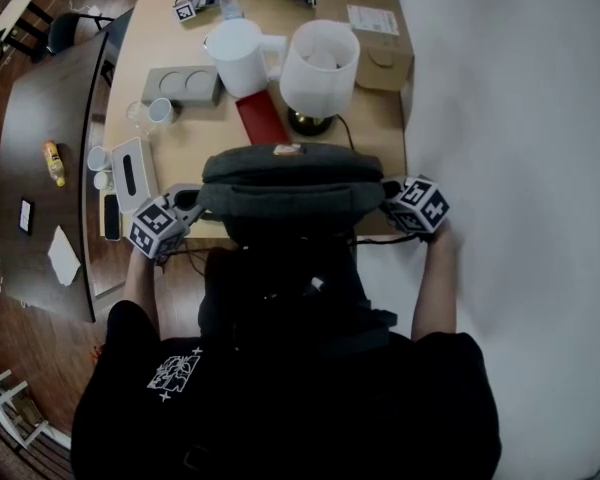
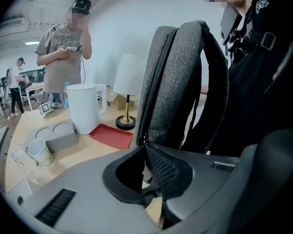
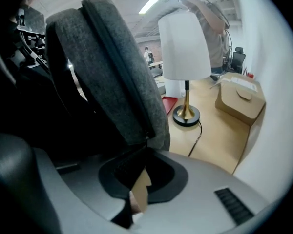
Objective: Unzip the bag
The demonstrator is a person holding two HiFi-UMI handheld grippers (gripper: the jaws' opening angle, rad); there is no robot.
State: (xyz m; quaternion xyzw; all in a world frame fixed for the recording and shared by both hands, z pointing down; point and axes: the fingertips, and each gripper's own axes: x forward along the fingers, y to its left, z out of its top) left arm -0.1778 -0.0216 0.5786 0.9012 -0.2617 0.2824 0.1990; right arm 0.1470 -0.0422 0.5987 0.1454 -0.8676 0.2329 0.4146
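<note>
A grey backpack [image 1: 280,183] stands upright at the near edge of the wooden table [image 1: 195,133], its straps facing the person. My left gripper [image 1: 193,204] is at the bag's lower left side. In the left gripper view the gripper [image 2: 145,147] has its jaws closed where the bag's [image 2: 171,82] side seam ends. My right gripper [image 1: 388,197] is at the bag's right side. In the right gripper view the gripper [image 3: 145,147] is closed on the lower corner of the bag [image 3: 112,67]. I cannot make out a zip pull.
Behind the bag stand a white-shaded lamp [image 1: 320,68], a white jug [image 1: 238,56], a red tray [image 1: 262,116] and a cardboard box [image 1: 375,28]. Cups [image 1: 160,110], a grey holder [image 1: 180,85] and a tissue box [image 1: 132,173] sit left. A person [image 2: 63,57] stands beyond the table.
</note>
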